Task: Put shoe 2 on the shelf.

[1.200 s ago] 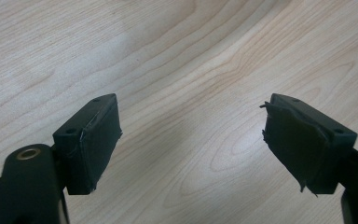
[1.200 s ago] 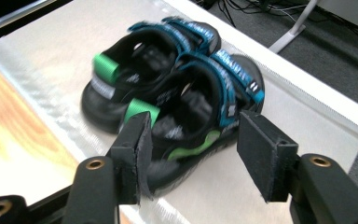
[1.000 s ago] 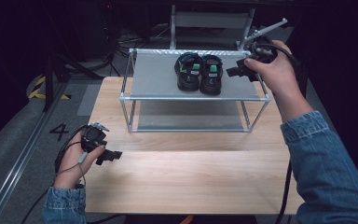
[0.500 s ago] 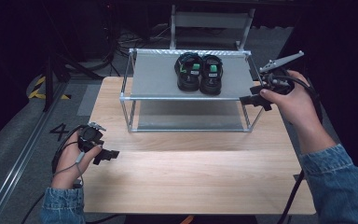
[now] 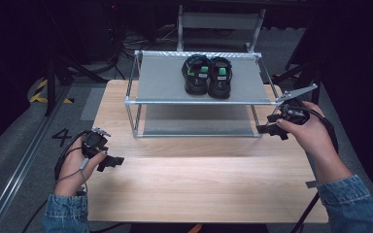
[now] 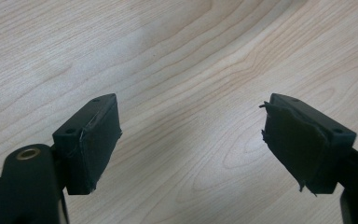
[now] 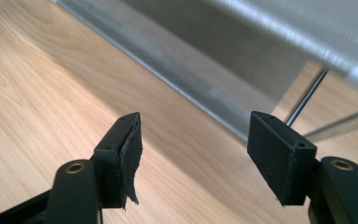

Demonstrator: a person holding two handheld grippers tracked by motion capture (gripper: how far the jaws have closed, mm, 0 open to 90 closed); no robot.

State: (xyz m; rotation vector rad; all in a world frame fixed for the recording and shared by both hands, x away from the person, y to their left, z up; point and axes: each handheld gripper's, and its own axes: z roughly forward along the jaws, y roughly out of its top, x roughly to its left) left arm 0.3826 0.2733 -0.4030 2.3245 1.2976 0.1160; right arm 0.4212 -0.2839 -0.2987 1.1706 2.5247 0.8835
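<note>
I see the shoes (image 5: 207,75) side by side on the rack's (image 5: 155,80) top shelf, toes toward me, likely stowed as a pair; my right gripper (image 5: 268,129) hangs by the rack's near right leg, fingers (image 7: 121,161) released and empty; my left gripper (image 5: 110,162) rests low over the surface (image 5: 199,184), fingers parted on nothing.

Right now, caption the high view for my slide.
Pair of black sandals on rack; both open grippers, left and right, empty.
</note>
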